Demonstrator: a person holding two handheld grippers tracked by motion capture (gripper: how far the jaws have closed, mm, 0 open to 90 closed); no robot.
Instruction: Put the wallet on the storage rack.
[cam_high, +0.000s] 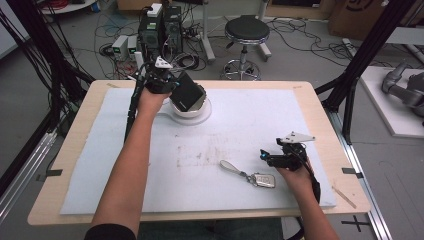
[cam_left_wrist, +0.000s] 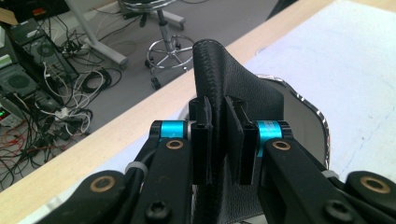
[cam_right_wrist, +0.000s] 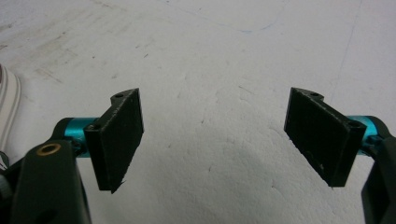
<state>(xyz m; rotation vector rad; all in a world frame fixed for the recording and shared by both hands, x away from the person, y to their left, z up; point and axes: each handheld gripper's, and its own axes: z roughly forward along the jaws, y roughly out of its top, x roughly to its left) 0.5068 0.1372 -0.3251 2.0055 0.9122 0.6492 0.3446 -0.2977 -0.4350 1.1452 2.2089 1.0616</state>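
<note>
Left gripper (cam_high: 172, 86) clamped on black leather pouch (cam_high: 187, 93), right gripper (cam_high: 270, 157) spread wide over the mat.

Pouch is held above the white dish (cam_high: 202, 113) at the far side of the white mat (cam_high: 250, 115); stitched edge (cam_left_wrist: 210, 51) points up between the jaws. Car key fob (cam_high: 263, 180) with its leather strap (cam_high: 231, 166) lies on the mat just beside the right hand (cam_high: 295, 176). No readable brand or text on the pouch or fob.
</note>
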